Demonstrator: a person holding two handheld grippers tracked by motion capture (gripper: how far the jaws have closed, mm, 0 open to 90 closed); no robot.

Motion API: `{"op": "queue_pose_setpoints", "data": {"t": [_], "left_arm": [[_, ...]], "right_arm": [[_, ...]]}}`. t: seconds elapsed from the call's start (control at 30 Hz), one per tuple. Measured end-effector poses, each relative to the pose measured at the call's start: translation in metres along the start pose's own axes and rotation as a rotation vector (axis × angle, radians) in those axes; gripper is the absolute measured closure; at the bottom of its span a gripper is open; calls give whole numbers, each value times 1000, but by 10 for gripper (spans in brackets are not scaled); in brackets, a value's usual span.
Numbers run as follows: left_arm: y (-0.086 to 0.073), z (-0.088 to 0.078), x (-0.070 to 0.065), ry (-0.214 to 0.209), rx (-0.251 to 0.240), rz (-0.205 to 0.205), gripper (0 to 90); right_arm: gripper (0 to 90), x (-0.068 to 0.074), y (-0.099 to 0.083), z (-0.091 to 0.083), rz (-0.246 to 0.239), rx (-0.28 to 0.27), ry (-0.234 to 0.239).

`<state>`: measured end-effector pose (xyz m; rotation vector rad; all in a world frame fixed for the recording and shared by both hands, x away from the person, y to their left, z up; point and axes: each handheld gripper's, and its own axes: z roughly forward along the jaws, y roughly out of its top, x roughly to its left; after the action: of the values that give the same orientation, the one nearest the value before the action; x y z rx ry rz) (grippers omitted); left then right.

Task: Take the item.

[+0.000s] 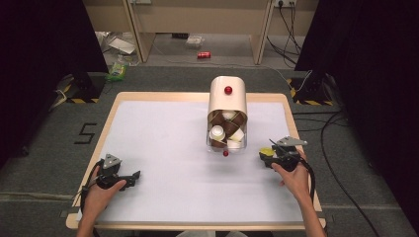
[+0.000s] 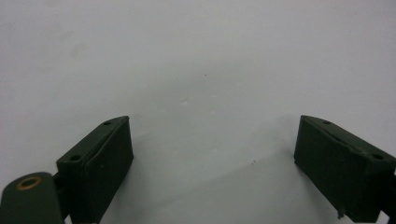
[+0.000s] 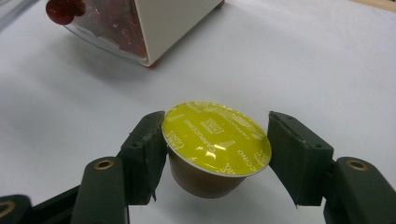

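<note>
A coffee capsule with a yellow foil lid and a brown cup sits between the jaws of my right gripper, which is shut on its sides just above the white mat. From above, that capsule and right gripper are at the mat's right side, just right of the dispenser. The cream capsule dispenser has a red knob, and its clear drawer is pulled out and holds several brown and white capsules. My left gripper rests open at the front left, with bare mat between its jaws.
The white mat covers a wooden table. The dispenser's corner and the drawer's red knob lie close ahead of the right gripper. On the floor behind are a red can, a green packet and cables.
</note>
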<state>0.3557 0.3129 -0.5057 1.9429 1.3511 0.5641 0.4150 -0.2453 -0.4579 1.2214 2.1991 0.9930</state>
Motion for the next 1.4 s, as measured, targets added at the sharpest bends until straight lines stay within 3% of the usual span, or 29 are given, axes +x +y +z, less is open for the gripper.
{"op": "queue_pose_setpoints", "data": {"t": [0.7,0.83,1.23,1.33,1.4], "left_arm": [[0,0,0,0,0,0,110],[0,0,0,0,0,0,110],[0,0,0,0,0,0,110],[0,0,0,-1,0,-1,110],[0,0,0,-1,0,-1,110]], "right_arm": [[395,-1,-3,16,32,10,-7],[394,-1,-3,17,11,11,-8],[389,0,-4,19,14,20,-6],[277,1,-4,18,19,29,3],[258,1,-4,18,18,25,5]]}}
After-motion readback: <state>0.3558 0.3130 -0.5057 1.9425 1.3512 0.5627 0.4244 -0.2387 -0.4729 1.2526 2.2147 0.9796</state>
